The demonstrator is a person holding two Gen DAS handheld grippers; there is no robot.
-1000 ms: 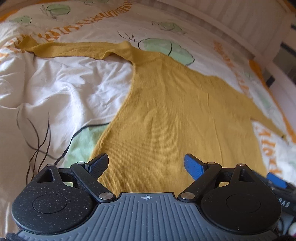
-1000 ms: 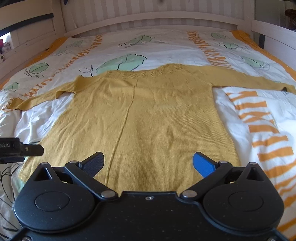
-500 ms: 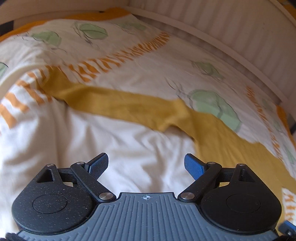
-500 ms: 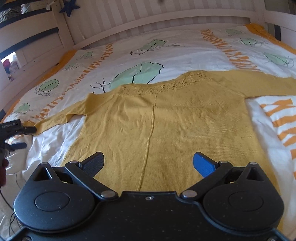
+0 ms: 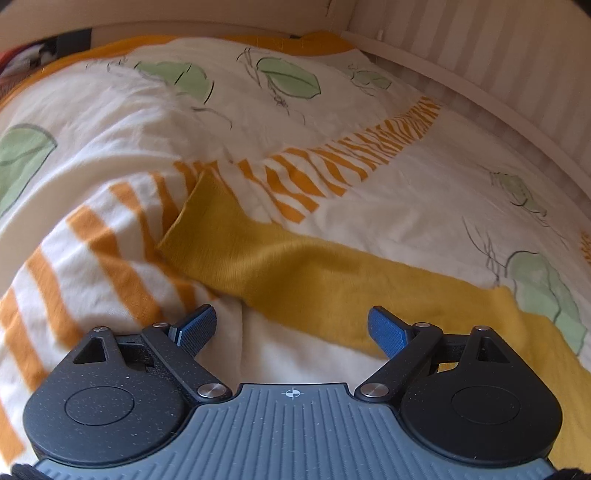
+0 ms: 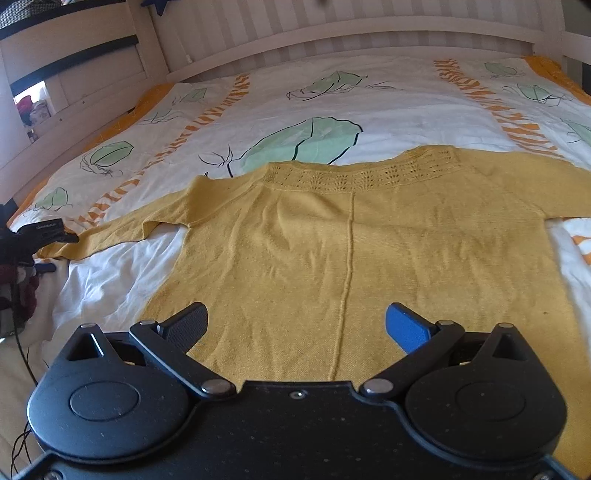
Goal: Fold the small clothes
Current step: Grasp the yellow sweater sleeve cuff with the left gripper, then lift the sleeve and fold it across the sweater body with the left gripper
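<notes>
Mustard-yellow knit sweater (image 6: 369, 251) lies spread flat on the leaf-and-stripe printed duvet (image 6: 325, 99) of a white-framed bed (image 6: 332, 33), lace-knit neckline toward the headboard, sleeves stretched out to either side. Its left sleeve (image 5: 295, 266) runs across the rumpled cover, cuff resting on orange stripes. Above that sleeve hovers the left gripper (image 5: 291, 326), jaws wide apart and empty. Over the sweater's hem sits the right gripper (image 6: 295, 325), jaws likewise spread, gripping nothing.
</notes>
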